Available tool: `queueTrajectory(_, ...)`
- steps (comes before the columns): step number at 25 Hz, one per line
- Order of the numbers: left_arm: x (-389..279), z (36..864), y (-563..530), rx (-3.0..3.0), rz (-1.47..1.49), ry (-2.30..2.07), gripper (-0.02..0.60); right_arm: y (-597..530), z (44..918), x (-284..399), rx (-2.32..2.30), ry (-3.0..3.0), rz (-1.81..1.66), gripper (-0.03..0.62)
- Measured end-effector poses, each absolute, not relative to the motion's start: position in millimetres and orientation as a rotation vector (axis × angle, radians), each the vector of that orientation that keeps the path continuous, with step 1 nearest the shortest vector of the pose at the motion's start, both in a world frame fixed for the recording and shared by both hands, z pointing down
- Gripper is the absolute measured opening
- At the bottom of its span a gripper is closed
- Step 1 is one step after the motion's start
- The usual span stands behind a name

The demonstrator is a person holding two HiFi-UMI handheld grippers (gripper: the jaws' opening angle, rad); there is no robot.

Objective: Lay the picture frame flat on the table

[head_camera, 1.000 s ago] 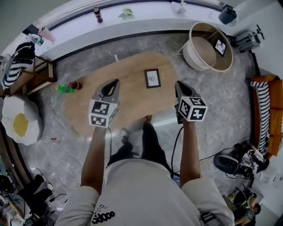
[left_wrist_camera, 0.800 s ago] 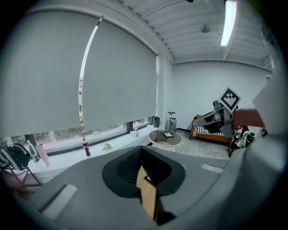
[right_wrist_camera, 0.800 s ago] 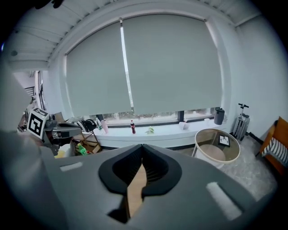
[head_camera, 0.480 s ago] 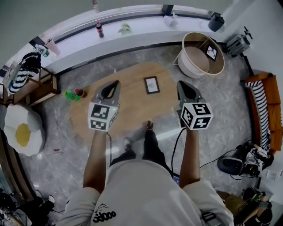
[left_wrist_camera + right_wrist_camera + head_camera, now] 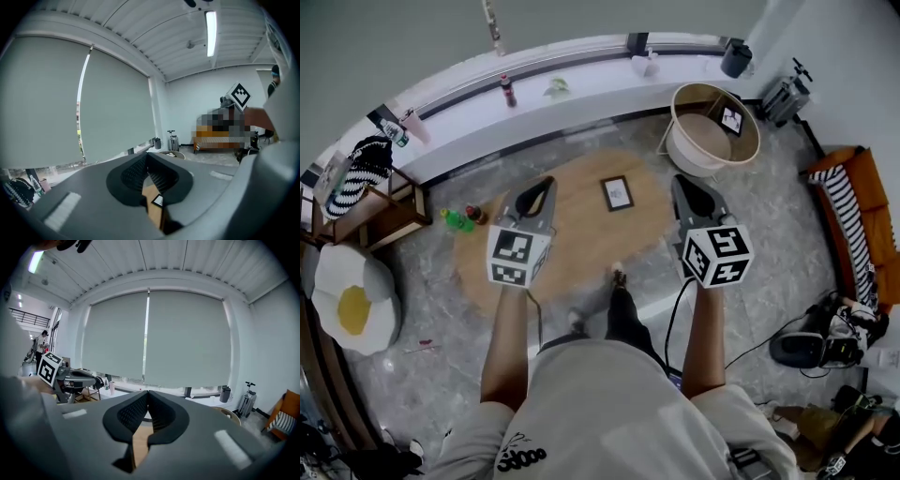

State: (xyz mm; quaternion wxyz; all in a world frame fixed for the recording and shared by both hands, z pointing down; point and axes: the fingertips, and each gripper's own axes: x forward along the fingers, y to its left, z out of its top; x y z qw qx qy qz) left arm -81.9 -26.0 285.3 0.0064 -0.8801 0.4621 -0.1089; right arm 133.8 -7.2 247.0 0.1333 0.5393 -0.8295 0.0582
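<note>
The picture frame (image 5: 618,192), dark-edged with a white print, lies flat on the oval wooden table (image 5: 572,234). Both grippers hang high above the table, apart from the frame. My left gripper (image 5: 540,184) is to the frame's left, my right gripper (image 5: 682,182) to its right. In the left gripper view the left gripper (image 5: 147,155) has its jaws together with nothing in them, and the frame (image 5: 158,200) shows below them on the table. In the right gripper view the right gripper (image 5: 148,393) is shut and empty, with a strip of the table (image 5: 139,442) beneath.
A round basket (image 5: 741,150) with a small picture inside stands beyond the table's right end. A windowsill (image 5: 581,80) with a bottle (image 5: 505,89) runs along the back. A green bottle (image 5: 455,220), a wooden rack (image 5: 375,202) and an egg cushion (image 5: 352,305) are left; an orange sofa (image 5: 862,187) is right.
Both grippers have risen well above the table, still shut and empty. The table and frame look smaller and farther below. The frame has stayed flat in place.
</note>
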Motion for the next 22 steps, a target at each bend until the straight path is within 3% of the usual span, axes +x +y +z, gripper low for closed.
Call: queueTrajectory(22, -75, 190, 38, -2.643, -0.198, 1.316, 0.009, 61, 149, 92, 1.491, -2.516, -0.136, 0.003)
